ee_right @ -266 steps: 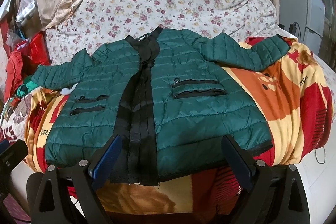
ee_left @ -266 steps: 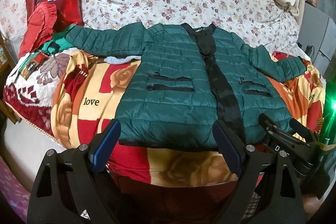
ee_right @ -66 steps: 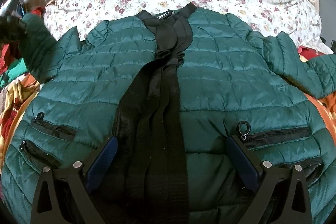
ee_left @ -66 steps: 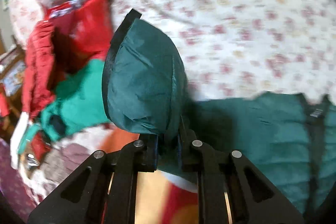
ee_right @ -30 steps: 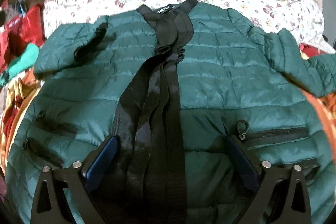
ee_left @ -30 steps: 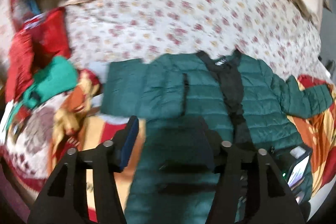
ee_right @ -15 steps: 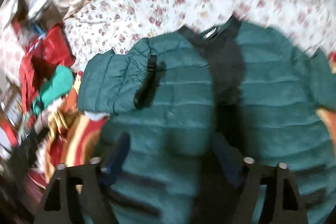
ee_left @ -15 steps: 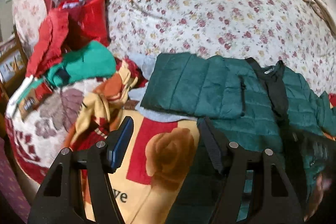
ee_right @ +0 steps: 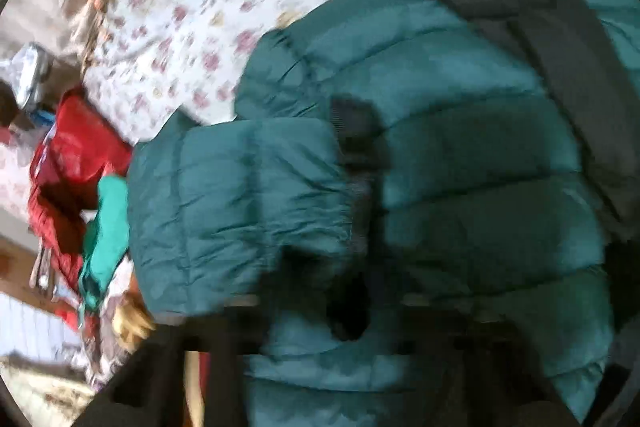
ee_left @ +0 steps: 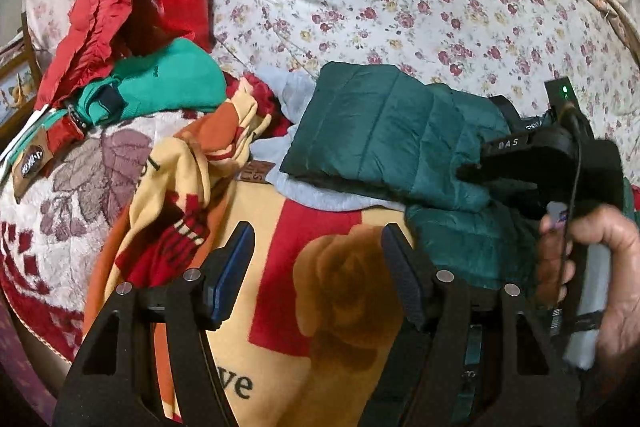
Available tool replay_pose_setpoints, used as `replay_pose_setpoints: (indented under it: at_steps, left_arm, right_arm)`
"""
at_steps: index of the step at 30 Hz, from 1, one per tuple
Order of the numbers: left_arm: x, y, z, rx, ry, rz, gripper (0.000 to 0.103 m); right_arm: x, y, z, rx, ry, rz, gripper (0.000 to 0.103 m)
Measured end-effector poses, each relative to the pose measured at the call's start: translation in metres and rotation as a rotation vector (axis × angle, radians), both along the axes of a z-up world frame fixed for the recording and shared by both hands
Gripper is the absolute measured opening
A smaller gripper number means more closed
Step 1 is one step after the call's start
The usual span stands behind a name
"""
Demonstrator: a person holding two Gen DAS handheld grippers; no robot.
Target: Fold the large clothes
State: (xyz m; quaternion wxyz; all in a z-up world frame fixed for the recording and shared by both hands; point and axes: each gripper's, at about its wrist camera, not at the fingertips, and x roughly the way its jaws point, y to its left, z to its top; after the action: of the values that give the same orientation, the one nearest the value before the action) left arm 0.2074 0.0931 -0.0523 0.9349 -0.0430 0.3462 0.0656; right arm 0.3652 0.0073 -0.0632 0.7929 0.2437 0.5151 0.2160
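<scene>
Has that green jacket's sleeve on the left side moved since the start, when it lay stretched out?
Yes. The sleeve is now folded inward over the jacket's body, away from the red clothes pile it once reached toward.

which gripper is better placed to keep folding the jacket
Right. The right gripper sits at the folded sleeve of the jacket; the left gripper hangs open over the blanket, beside it.

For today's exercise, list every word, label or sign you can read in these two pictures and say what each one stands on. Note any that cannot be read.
"ve" on the yellow blanket, the end of a word cut off by the left gripper.
"BAS" on the right gripper, possibly only part of a longer marking.
Oval patch on the brown tag: too small to read.
White label at the green jacket collar: too blurred in both views.
Brown patch on the grey garment: unreadable.
</scene>
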Motion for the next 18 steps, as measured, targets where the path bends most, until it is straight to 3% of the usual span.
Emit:
replay_pose_setpoints:
  at_steps: [6, 9, 18]
  left_arm:
    - [0.001, 0.004, -0.003, -0.039, 0.019, -0.004, 0.066]
    - [0.002, 0.003, -0.006, -0.041, 0.032, -0.009, 0.066]
    - [0.006, -0.005, -0.014, -0.056, 0.073, -0.026, 0.066]
  right_arm:
    - [-0.001, -0.033, 0.035, -0.090, -0.094, -0.059, 0.007]
    - [0.001, -0.064, 0.049, -0.193, -0.132, -0.113, 0.007]
    - [0.018, -0.164, 0.042, -0.449, -0.094, -0.291, 0.006]
